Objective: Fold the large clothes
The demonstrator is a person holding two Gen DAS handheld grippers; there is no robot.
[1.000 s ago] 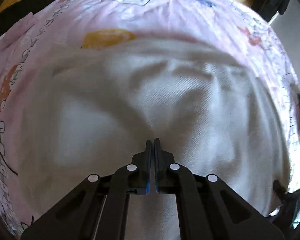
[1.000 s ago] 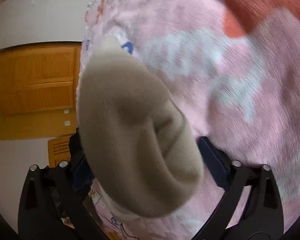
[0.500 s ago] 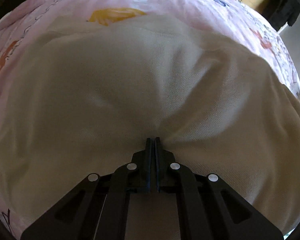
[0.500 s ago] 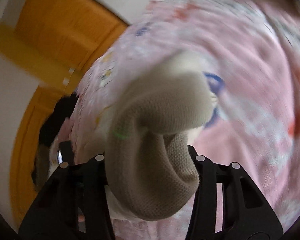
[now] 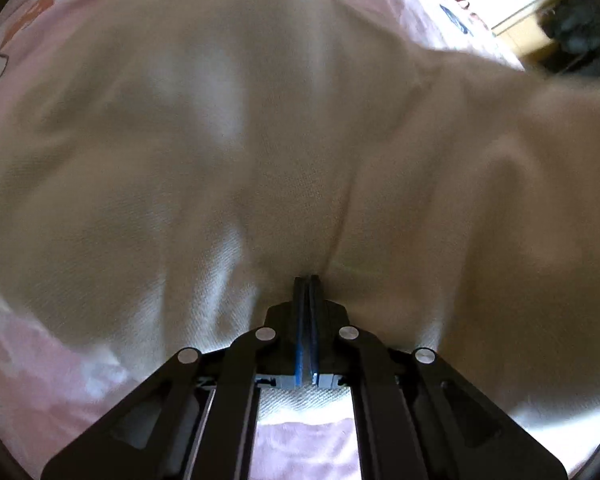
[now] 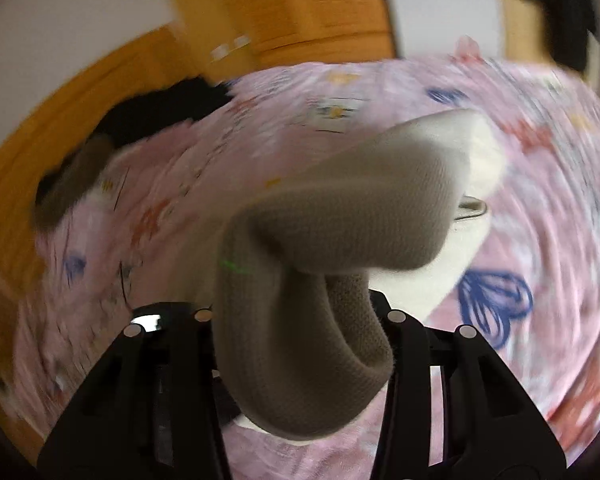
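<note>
A: Cream knit cloth fills the left wrist view. What is it, and where does it lie?

B: It is the garment (image 5: 260,140), spread in soft folds over a pink printed bedsheet (image 5: 40,380). The sheet shows along the top edge, at the lower left, and in a strip between the gripper's arms.

A: And the left gripper (image 5: 308,280)?

B: Its two fingers are pressed together with a pinch of the garment caught at their tips; creases in the cloth run outward from that point. At the far upper right a dark shape sits by pale wood, too blurred to name.

A: Right wrist view, then.

B: The picture is smeared by motion. A thick rolled fold of the same garment (image 6: 340,224) stands up between the fingers of the right gripper (image 6: 300,312) and hangs lifted above the bedsheet (image 6: 540,240). The jaws have just been closing, and each finger (image 6: 380,308) now bears against a side of the bundle, so it is gripped.

A: Behind it?

B: Orange wooden furniture (image 6: 300,8), a white wall, and dark clothing (image 6: 160,108) at the bed's far edge.
</note>
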